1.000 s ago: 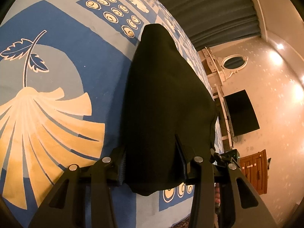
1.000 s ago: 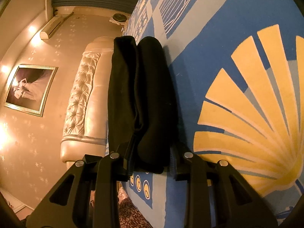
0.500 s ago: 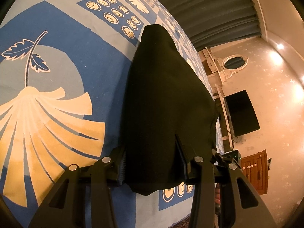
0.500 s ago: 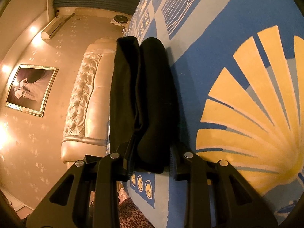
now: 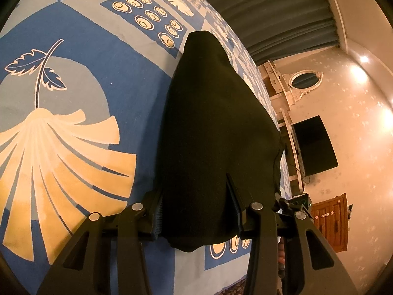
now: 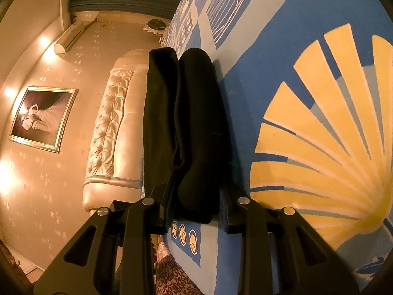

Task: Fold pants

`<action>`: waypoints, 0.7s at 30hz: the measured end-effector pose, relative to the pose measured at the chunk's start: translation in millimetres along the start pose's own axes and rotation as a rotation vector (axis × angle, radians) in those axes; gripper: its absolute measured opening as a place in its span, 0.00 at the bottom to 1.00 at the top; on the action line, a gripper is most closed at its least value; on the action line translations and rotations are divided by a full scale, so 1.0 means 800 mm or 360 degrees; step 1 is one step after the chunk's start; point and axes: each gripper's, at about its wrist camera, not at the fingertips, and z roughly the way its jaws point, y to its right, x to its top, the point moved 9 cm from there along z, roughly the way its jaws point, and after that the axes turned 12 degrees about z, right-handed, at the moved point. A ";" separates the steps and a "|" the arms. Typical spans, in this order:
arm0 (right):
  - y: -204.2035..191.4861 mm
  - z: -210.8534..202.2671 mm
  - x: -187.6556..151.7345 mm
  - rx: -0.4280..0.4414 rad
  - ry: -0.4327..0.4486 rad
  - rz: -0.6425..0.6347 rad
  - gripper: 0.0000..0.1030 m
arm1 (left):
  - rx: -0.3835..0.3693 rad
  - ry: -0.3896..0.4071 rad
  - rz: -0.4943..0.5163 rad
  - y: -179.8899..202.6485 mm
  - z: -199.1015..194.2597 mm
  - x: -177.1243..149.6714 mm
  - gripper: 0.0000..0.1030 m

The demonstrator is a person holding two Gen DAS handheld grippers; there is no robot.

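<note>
Pants (image 5: pixel 216 132), black and already doubled into a thick bundle, lie on the bed (image 5: pixel 73 56) over its blue and yellow patterned cover, near the edge that faces the room. Each pair of tongs has one end of that bundle between its fingers.

Left tongs (image 5: pixel 196 211) stand at a middling width, filled by a broad, rounded end of the cloth; the pads sit against its sides, so I judge it gripped, not merely straddled. Right tongs (image 6: pixel 196 206) are set narrower and close on a rolled or folded edge, where two long ridges of fabric run side by side away from the camera. Only the ridge toward the cover sits between the pads; the other runs outside the finger on the room side.

Holding both ends at once seems meant to keep the stacked layers from sliding apart while the bundle is carried or laid over for another fold. Both tongs point somewhat downward toward the bed, which would suit pressing the fold flat. How many folds are done I cannot tell, since the dark cloth hides its seams.

No container shows in either view: no basket, drawer or box. A tufted headboard (image 6: pixel 110 123), a framed picture (image 6: pixel 41 118), a dark screen (image 5: pixel 314 145) and a wooden cabinet (image 5: pixel 331 221) stand around the room, well apart from the pants.
</note>
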 end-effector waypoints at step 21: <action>0.002 0.000 0.001 0.0013 -0.0013 0.0036 0.28 | -0.0008 0.0024 0.0073 0.003 0.006 0.000 0.45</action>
